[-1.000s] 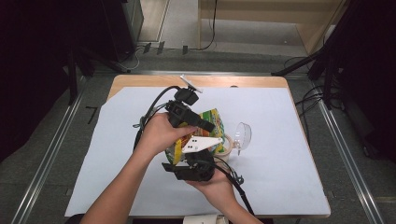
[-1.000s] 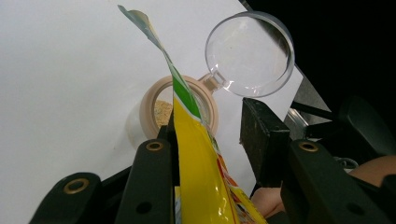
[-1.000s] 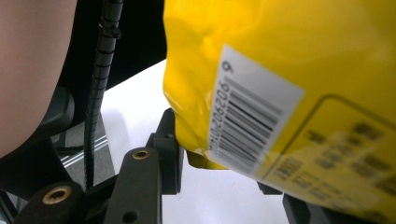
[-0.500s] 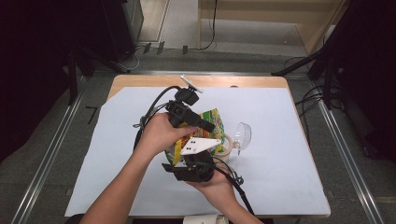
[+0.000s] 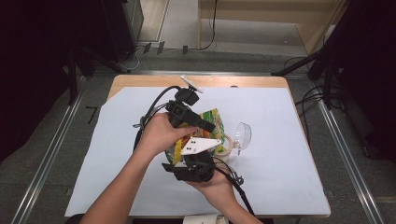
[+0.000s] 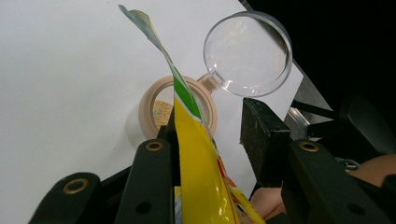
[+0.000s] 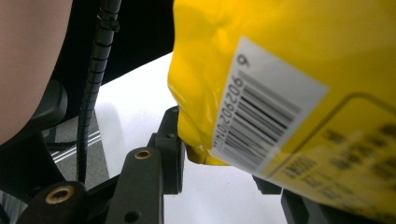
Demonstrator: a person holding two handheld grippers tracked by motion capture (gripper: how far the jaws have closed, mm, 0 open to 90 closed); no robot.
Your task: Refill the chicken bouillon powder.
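The yellow snack bag, green-edged with a barcode, is showing at frame centre, tilting over the beige jar with its clear lid hanging open. The left gripper is part-open, bag against one jaw; its grip is unclear. The right gripper is partly closed around the bag's lower corner, its far jaw being mostly hidden.

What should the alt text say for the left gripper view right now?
A yellow snack bag with a green stripe rises between the left gripper's two black jaws, its torn top edge above a small beige jar. The jar stands on the white table cover with crumbly tan contents inside, and its clear hinged lid is flipped open.
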